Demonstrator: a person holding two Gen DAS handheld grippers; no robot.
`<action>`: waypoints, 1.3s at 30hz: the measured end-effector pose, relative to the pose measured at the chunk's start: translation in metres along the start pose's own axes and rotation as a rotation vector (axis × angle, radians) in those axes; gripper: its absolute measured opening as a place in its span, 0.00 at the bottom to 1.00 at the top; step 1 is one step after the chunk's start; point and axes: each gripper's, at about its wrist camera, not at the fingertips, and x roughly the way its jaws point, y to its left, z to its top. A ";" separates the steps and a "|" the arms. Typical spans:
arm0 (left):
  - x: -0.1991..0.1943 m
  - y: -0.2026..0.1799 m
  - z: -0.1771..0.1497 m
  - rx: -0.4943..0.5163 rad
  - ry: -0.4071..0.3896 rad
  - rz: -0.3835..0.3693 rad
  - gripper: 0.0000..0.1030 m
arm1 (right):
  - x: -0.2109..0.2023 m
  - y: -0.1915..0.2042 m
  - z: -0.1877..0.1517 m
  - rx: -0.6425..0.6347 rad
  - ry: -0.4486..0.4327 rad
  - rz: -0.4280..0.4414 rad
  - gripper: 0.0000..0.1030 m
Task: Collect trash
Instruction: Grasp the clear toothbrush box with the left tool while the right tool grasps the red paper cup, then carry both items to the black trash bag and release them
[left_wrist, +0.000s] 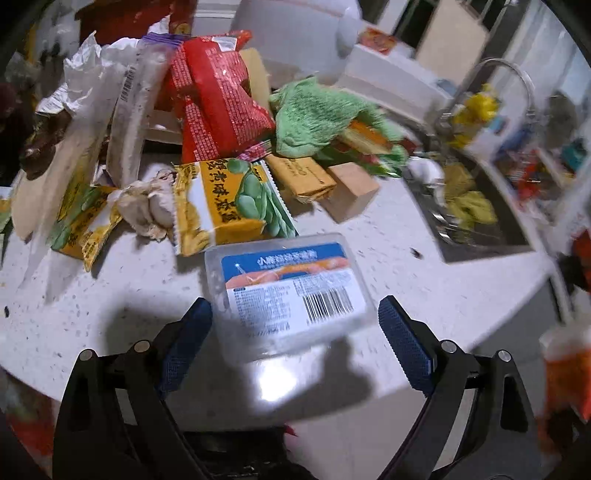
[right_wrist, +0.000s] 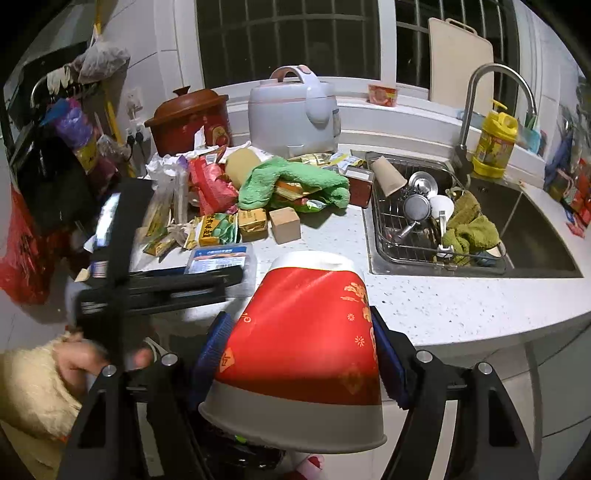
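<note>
Red and white paper cup is held on its side, rim toward the camera, with my right gripper shut on it off the counter's front edge. My left gripper stands wide open over the white speckled counter. A clear plastic box with a blue label lies between its fingertips, skewed to the pads. In the right wrist view the left gripper reaches that box, held by a hand. Behind the box is a heap of wrappers, red packets and a green cloth.
A sink with a dish rack, a paper cup and a faucet lies to the right. A rice cooker and a red clay pot stand at the back. A wooden block sits by the heap, and a red bag hangs at the left.
</note>
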 end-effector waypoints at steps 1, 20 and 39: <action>0.003 -0.002 0.001 -0.019 -0.006 0.013 0.89 | 0.001 -0.003 0.000 0.001 0.000 0.010 0.69; 0.018 -0.007 0.007 -0.089 -0.031 0.134 0.85 | 0.039 -0.031 0.009 0.010 0.023 0.157 0.70; -0.051 0.196 -0.166 -0.183 0.268 0.186 0.83 | 0.126 0.134 -0.085 -0.264 0.383 0.437 0.69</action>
